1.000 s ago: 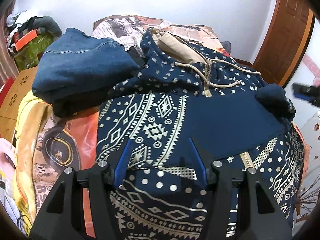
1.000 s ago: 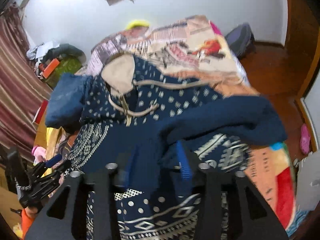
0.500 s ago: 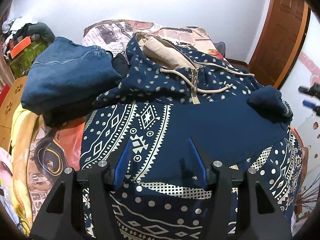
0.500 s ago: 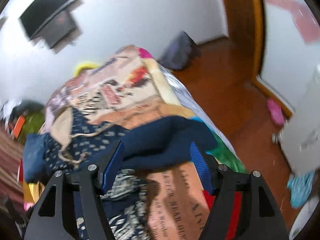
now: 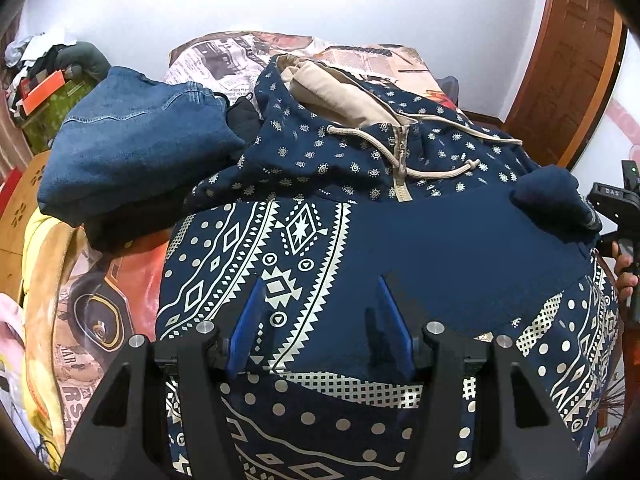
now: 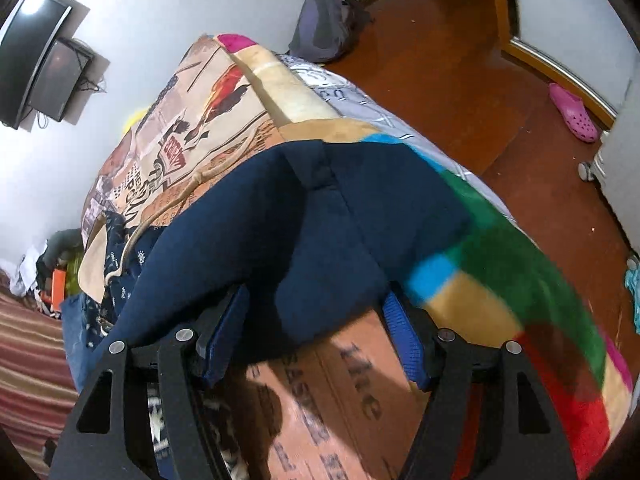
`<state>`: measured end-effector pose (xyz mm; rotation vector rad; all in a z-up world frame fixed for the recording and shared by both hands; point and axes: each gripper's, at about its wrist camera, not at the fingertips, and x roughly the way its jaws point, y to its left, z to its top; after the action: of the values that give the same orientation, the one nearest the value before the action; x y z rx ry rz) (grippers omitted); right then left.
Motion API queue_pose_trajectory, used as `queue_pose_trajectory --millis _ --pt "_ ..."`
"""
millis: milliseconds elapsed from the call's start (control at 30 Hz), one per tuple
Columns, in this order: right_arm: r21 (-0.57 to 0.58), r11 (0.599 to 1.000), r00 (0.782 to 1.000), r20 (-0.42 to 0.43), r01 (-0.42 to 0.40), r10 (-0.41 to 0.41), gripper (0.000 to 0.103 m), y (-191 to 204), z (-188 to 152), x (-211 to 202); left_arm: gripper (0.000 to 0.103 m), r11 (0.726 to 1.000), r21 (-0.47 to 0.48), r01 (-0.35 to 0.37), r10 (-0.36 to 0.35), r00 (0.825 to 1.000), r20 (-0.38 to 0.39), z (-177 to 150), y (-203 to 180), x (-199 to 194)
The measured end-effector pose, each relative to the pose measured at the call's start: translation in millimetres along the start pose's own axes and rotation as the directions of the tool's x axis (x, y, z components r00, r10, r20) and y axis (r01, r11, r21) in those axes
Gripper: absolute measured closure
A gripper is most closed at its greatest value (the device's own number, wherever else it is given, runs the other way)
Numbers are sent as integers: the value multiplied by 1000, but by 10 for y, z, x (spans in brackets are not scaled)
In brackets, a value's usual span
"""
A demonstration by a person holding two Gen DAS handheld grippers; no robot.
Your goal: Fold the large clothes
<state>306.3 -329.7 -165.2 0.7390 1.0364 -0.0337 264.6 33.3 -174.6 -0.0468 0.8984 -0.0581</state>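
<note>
Hoodie (image 5: 400, 240), navy with cream geometric print, lies front-up on the bed (image 6: 248, 92), hood with tan lining (image 5: 332, 92) toward the far wall, zipper (image 5: 400, 168) and drawcords on top. One plain navy sleeve (image 5: 552, 196) is folded across the chest; its cuff end sits at the hoodie's right edge. Left gripper (image 5: 320, 312) hangs over the lower front of the hoodie, jaws spread, nothing between them, pads not pressing the fabric. Right gripper (image 6: 316, 328) is at the bed's right side, low over the sleeve (image 6: 320, 216); its jaws have just been opening and now stand spread, with the sleeve's bulge lying between the blue pads; I can't tell whether either pad touches the cloth. Folded blue jeans (image 5: 132, 152) sit on a dark garment just left of the hood, touching the hoodie's shoulder. Bed cover (image 6: 500, 272) is a printed blanket with coloured blocks along the edge. In the left wrist view the right gripper's body and the hand (image 5: 624, 276) holding it show at the frame's right edge. Pink clog (image 6: 572, 112) lies on the wooden floor, well apart from the bed.
</note>
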Motion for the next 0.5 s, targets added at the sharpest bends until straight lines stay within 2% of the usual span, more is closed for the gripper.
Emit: queue_pose_trajectory --millis 33,100,133,167,200,333,500 --pt "-9 1000 1000 3 13 -13 42 -11 1 -1 46 1000 -4 2 -2 1000 -1 -1 1 -4" --pt "-38 997 998 10 60 -60 68 4 16 -17 46 1000 -7 3 -3 1000 2 -5 4 -21" --pt "-52 997 998 13 63 -62 75 20 22 -42 46 1000 -8 3 -3 1000 5 -6 5 -36" --pt "-58 998 999 11 37 -36 86 32 29 -80 46 1000 -8 3 -3 1000 8 -6 7 -53" --pt "-56 998 1000 12 19 -19 91 31 33 -124 46 1000 -8 2 -2 1000 12 -6 11 -73" --pt "-105 994 997 79 -13 22 97 199 37 -475 46 1000 1 -4 4 1000 29 -12 23 -178" --pt "-265 963 977 185 -54 105 98 728 -58 -1086 46 1000 13 -10 9 999 54 -43 52 -322"
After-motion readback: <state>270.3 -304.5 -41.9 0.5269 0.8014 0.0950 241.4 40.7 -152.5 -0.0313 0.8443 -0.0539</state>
